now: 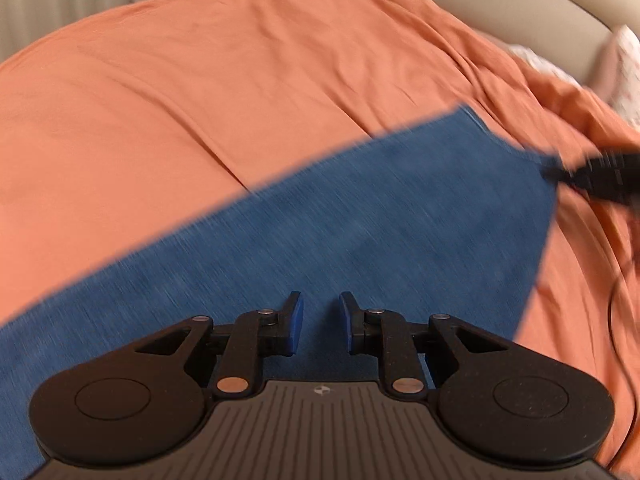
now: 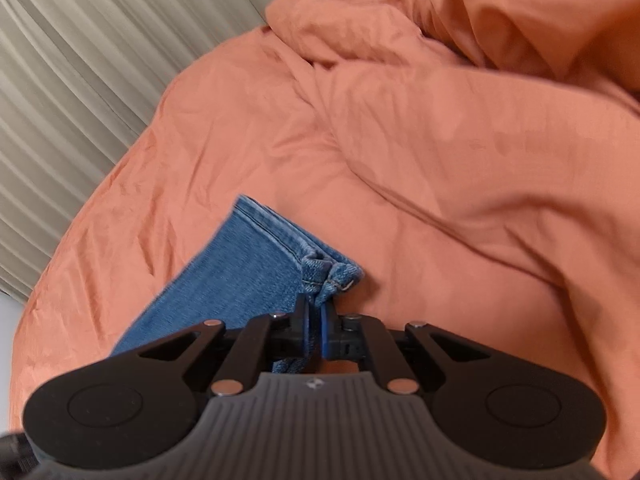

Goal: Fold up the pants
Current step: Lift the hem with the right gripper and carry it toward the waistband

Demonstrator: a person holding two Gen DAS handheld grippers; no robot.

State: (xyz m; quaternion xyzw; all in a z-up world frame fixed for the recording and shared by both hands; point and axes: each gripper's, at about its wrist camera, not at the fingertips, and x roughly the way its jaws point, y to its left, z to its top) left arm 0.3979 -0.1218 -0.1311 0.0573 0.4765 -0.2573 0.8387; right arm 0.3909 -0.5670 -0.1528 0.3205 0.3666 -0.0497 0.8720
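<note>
Pinching hem of jeans with our right gripper, jaws clamped on denim. Left gripper over jeans, jaws narrow, gap visible, nothing between. Jeans lie on orange bed.

The bed is covered by a wrinkled orange sheet. Blue jeans lie stretched across the sheet.

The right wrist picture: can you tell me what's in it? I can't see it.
The right gripper is shut on the bunched hem of blue jeans. The jeans lie on a rumpled orange bedcover, with pale curtains behind.
</note>
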